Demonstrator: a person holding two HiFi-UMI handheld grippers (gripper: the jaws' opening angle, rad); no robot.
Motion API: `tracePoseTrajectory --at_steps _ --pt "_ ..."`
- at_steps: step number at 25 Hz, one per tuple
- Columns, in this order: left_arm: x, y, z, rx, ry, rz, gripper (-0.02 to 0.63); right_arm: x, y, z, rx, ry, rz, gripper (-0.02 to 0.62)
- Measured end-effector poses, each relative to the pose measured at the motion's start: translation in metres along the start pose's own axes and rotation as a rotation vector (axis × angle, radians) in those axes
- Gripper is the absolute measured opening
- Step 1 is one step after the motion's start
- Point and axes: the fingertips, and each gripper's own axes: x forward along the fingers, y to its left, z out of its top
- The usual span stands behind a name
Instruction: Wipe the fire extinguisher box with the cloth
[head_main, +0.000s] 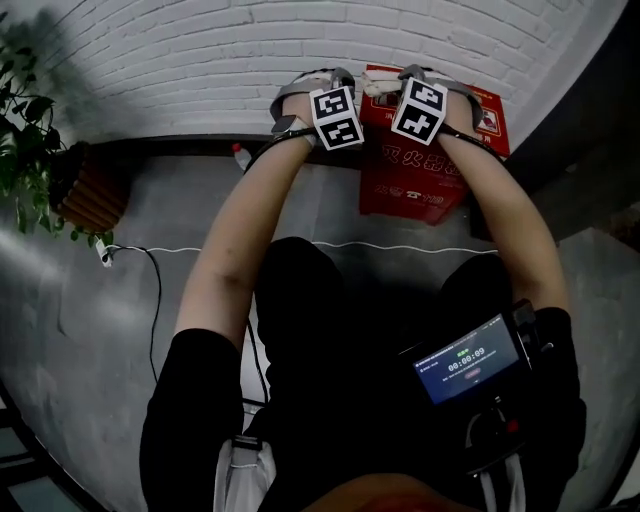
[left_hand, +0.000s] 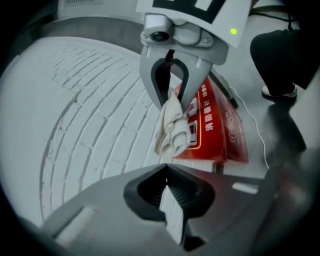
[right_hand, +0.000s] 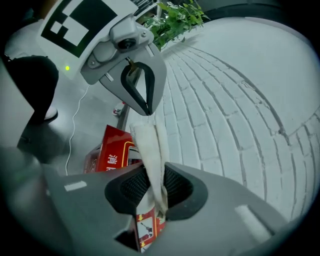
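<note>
Evidently we are readying the cloth (right_hand: 150, 150) rather than wiping with it. The right tongs (right_hand: 152, 190) are clamped on it partway along, and its pale folded length runs out from them toward the left tongs (left_hand: 167, 192). Those are closed tip to tip, with nothing between them that their own view shows. The cloth's far end lies just beside their tips, so we judge the left side is there to straighten or bunch the cloth, not to carry it. We hold both pairs close together, high over the fire extinguisher box (head_main: 420, 170). That suits starting at its top and working down.

The box is red with printed panels. It stands on the floor (head_main: 150, 210), its back against the white brick wall (head_main: 180, 60), right under our hands. The cloth looks clear of it for now.

The floor is smooth grey concrete. A thin white cable (head_main: 400, 247) trails across it in front of the box, and a potted plant (head_main: 25, 150) stands well off to our left. We would mind that cable when stepping in closer.
</note>
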Motion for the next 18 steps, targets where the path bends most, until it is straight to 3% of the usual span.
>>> tracePoseTrajectory --at_steps 7,13,18 --pt "0.032 0.006 -0.021 -0.013 0.011 -0.016 0.003 0.06 -0.026 0.004 0.029 0.022 -0.028 0.08" --pt "0.058 0.004 -0.035 -0.021 0.013 -0.03 0.003 0.101 -0.02 -0.006 0.016 0.066 0.034 0.078" --pt "0.071 -0.002 -0.042 -0.049 0.011 -0.046 0.003 0.1 -0.006 -0.004 -0.021 0.074 0.069 0.069"
